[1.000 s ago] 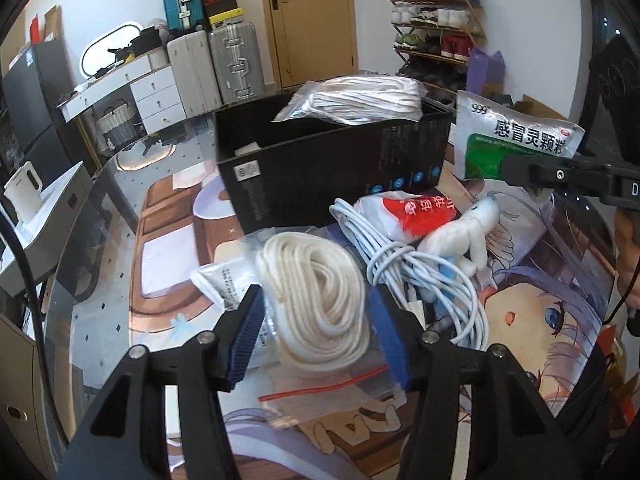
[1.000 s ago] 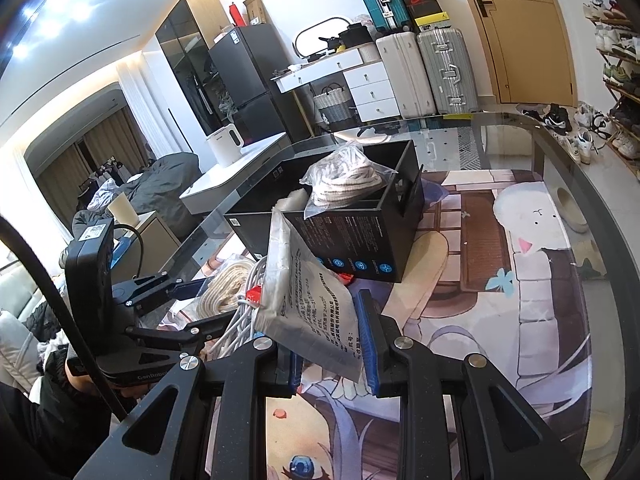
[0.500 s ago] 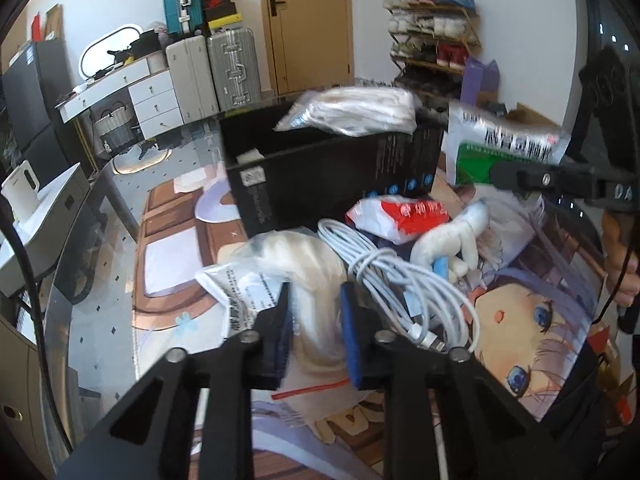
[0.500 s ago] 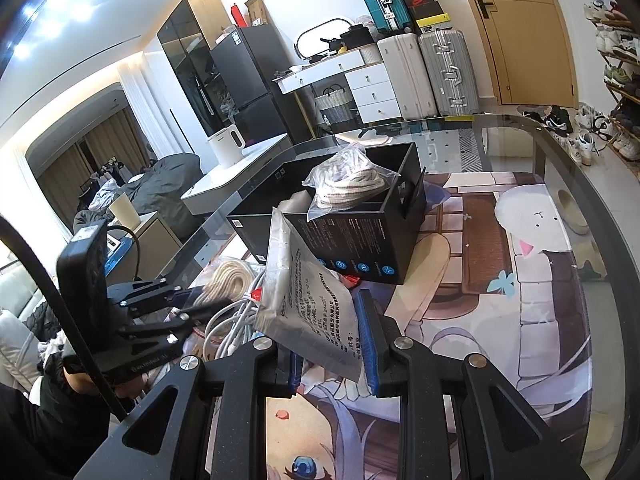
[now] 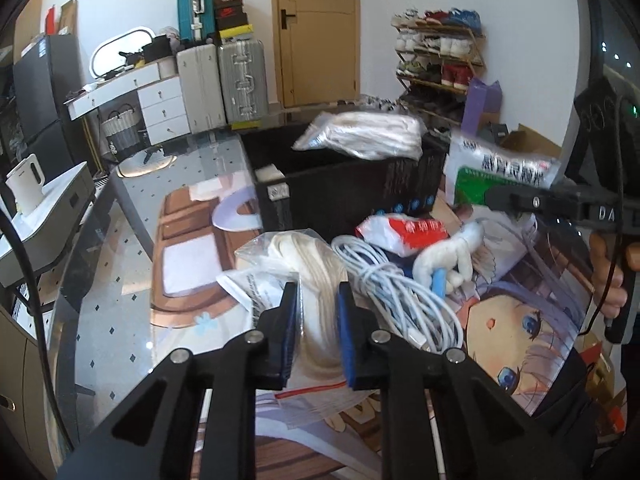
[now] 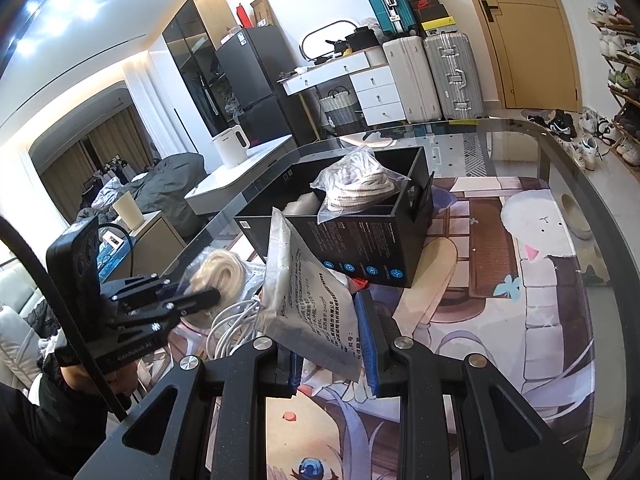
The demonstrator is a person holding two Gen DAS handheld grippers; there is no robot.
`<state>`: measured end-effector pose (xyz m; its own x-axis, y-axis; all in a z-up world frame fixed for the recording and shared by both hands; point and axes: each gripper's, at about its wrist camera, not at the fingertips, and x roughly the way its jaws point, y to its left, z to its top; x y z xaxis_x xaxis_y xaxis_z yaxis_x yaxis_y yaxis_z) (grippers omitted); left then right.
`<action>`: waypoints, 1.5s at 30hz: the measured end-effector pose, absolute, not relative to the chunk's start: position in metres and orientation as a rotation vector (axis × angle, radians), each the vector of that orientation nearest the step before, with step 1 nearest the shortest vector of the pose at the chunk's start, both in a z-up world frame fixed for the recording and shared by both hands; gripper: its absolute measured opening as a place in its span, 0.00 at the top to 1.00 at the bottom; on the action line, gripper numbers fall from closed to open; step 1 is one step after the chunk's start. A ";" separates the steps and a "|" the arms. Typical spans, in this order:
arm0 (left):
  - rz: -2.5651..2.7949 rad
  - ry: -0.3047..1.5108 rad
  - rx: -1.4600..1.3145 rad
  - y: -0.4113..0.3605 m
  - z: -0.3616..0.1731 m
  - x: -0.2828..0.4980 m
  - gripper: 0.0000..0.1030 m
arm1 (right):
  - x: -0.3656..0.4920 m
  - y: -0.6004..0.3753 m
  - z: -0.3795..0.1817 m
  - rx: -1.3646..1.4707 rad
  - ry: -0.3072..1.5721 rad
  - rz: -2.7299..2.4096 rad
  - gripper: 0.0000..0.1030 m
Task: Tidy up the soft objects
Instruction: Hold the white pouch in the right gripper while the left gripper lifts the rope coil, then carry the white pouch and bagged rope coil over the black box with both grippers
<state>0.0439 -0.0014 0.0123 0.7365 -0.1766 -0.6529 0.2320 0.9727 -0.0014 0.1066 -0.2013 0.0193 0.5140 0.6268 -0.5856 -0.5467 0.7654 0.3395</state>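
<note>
The left gripper (image 5: pixel 318 332) is clamped on a bagged rope coil (image 5: pixel 312 276), lifting it toward the black box (image 5: pixel 344 196) at twelve o'clock. The right gripper (image 6: pixel 326 340) pinches a medicine pouch (image 6: pixel 308 300), likely waiting its turn for the same box.

Light: bright, even indoor daylight | Source: glowing ceiling strip (image 6: pixel 60 92) at upper left of right wrist view | Glare: pale sheen on glass tabletop (image 5: pixel 132 248) | Blur: bagged rope (image 5: pixel 320 280) and packet (image 5: pixel 500 172) smeared | Distortion: strong fisheye curving, dark corners
</note>
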 end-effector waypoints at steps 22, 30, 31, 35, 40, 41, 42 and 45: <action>-0.263 0.530 0.019 0.007 0.069 0.063 0.84 | 0.112 -0.188 0.066 0.125 0.655 0.759 0.77; -0.272 0.507 -0.015 0.011 0.074 0.093 0.84 | 0.135 -0.175 0.079 0.100 0.656 0.733 0.77; -0.269 0.506 -0.016 0.011 0.074 0.097 0.84 | 0.138 -0.174 0.079 0.094 0.657 0.729 0.77; -0.265 0.512 -0.026 0.012 0.070 0.111 0.84 | 0.154 -0.169 0.082 0.075 0.666 0.713 0.77; -0.261 0.525 -0.017 0.010 0.066 0.127 0.84 | 0.172 -0.164 0.078 0.054 0.696 0.686 0.77; -0.264 0.528 -0.019 0.010 0.065 0.129 0.84 | 0.175 -0.163 0.077 0.053 0.702 0.684 0.77; -0.263 0.532 -0.021 0.010 0.063 0.132 0.84 | 0.178 -0.162 0.076 0.052 0.708 0.683 0.77; -0.266 0.543 -0.026 0.010 0.058 0.139 0.84 | 0.189 -0.159 0.067 0.049 0.745 0.674 0.77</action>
<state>0.1390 0.0099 0.0584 0.8226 -0.2568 -0.5073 0.2432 0.9654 -0.0943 0.1890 -0.1594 0.0667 0.5368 0.5826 -0.6102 -0.5491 0.7904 0.2716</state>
